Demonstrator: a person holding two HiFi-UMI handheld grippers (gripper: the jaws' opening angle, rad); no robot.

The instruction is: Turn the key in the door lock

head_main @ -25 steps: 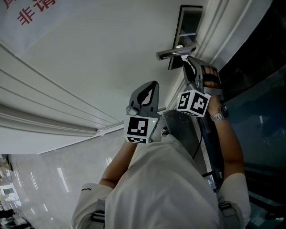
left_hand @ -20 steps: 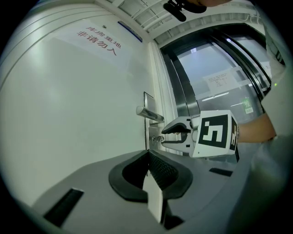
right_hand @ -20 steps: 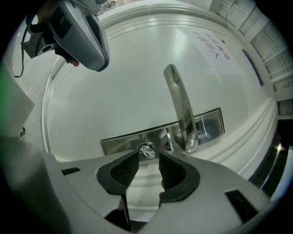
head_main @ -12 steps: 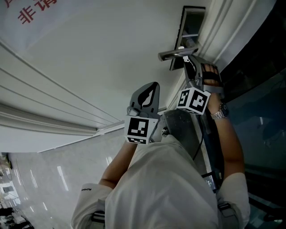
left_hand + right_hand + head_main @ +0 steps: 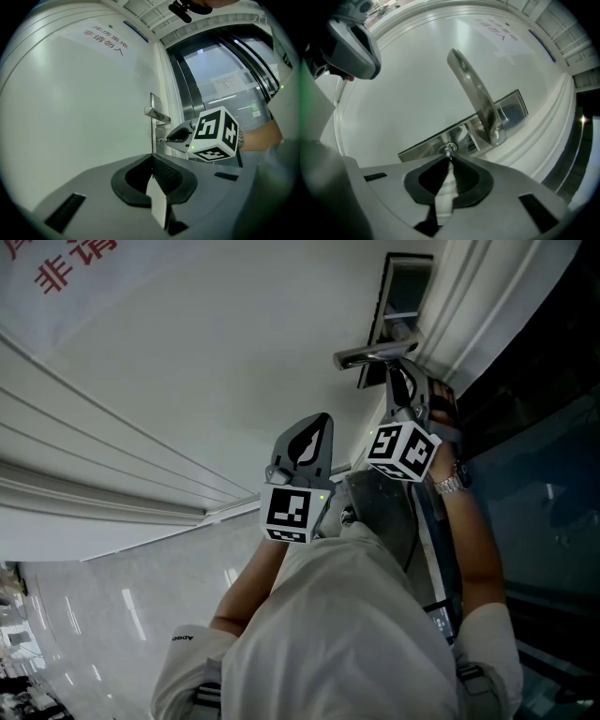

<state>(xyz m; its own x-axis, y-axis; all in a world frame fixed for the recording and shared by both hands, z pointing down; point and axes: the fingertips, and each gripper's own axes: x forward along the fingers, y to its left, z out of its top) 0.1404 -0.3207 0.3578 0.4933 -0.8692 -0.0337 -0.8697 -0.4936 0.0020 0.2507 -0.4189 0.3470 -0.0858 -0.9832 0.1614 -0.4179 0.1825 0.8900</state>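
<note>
The white door (image 5: 206, 362) carries a metal lock plate (image 5: 424, 144) with a lever handle (image 5: 476, 93) above the keyhole. A small key (image 5: 449, 150) sticks out of the cylinder. My right gripper (image 5: 450, 158) has just been closing and its tips now pinch the key's head. In the head view it (image 5: 401, 381) sits just below the handle (image 5: 370, 355). My left gripper (image 5: 307, 432) hangs back from the door with its jaws together and nothing between them. From the left gripper view (image 5: 151, 159) I see the right gripper (image 5: 174, 137) at the lock.
A dark glass door and its frame (image 5: 525, 427) run along the right of the lock edge. A sign with red lettering (image 5: 66, 263) hangs on the door at upper left. Glossy floor (image 5: 112, 606) lies at lower left.
The right gripper has rolled a little at the lock, its marker cube tilting, and its jaws have narrowed. The left gripper has not moved.
</note>
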